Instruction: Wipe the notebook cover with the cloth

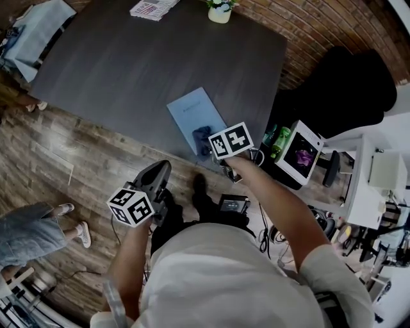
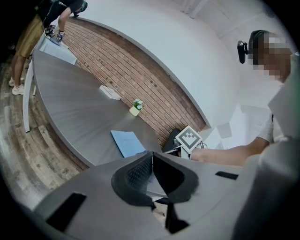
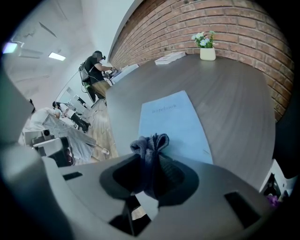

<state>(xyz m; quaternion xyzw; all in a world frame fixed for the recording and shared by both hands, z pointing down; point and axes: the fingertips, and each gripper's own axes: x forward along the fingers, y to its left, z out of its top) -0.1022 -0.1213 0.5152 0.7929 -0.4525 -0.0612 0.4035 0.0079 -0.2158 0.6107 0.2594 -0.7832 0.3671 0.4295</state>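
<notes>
Head view: one notebook (image 1: 195, 115) is lying flat on the dark worktop (image 1: 122, 64), close to the edge nearest me. Its cover is plain pale blue with a small line of print I cannot read. My right tongs (image 1: 210, 150) are reaching over the notebook's near corner, where one dark blue cloth (image 1: 202, 138) is sitting bunched on the cover. My left tongs (image 1: 163, 169) are hanging off the worktop, on my side of the notebook and apart from it. Beyond the notebook, at the far edge, one white flower pot (image 1: 220, 13) and one printed booklet (image 1: 152, 8) are resting.

Left gripper view: the jaws of my left tongs (image 2: 151, 161) are pressing together with nothing between them. The notebook is showing just past them, on the grey worktop.

Right gripper view: my right tongs (image 3: 149, 161) are clamping the cloth, and its crumpled folds are bulging out beyond the jaw tips over the notebook's near end. The blue cover is stretching away from the cloth towards the flower pot by the brick wall (image 3: 243, 28).
</notes>
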